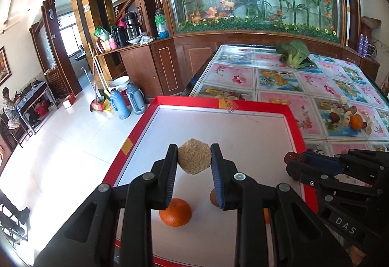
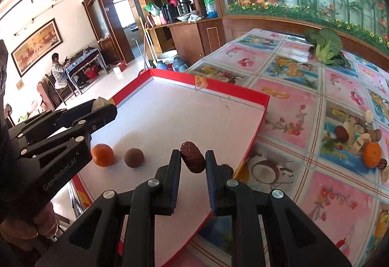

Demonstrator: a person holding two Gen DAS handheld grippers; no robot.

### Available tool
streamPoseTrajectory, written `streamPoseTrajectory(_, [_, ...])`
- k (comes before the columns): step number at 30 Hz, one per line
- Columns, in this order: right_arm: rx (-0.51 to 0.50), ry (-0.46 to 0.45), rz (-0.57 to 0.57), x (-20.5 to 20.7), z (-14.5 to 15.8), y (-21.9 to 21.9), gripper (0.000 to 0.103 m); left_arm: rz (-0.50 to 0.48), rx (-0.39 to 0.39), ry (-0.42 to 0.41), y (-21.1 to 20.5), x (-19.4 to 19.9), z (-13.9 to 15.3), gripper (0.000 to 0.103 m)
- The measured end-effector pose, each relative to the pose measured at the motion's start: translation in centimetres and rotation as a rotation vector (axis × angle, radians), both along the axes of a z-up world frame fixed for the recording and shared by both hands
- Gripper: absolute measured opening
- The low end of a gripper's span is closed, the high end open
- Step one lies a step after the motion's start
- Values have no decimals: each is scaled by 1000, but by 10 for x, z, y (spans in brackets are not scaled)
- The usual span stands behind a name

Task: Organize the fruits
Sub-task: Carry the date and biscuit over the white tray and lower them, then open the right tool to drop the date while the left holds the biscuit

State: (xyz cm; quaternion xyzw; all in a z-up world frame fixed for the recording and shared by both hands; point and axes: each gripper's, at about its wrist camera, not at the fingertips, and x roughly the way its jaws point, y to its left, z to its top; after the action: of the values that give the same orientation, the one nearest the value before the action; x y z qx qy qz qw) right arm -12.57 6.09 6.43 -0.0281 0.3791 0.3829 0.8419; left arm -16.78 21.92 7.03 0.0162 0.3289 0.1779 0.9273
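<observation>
Left gripper (image 1: 194, 157): lower centre of its view, jaws pinching a rough tan round fruit (image 1: 194, 156) above the red-rimmed tray (image 1: 295, 126).

Right gripper (image 2: 193, 157): lower centre of its view, jaws pinching a dark brown oval fruit (image 2: 192, 156) over the tray's near right part.

Tray, white floor: one orange (image 2: 102, 155) and one brown round fruit (image 2: 134, 157), side by side, lower left.

Patterned tablecloth (image 2: 287, 111): second orange (image 2: 372, 154) at right edge; leafy green vegetable (image 2: 325, 44) upper right.
</observation>
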Motion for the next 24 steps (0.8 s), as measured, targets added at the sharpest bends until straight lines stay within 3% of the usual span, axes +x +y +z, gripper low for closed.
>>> streamPoseTrajectory(24, [-76, 95, 18, 6, -22, 16, 19, -1, -25, 103, 2, 12, -31, 29])
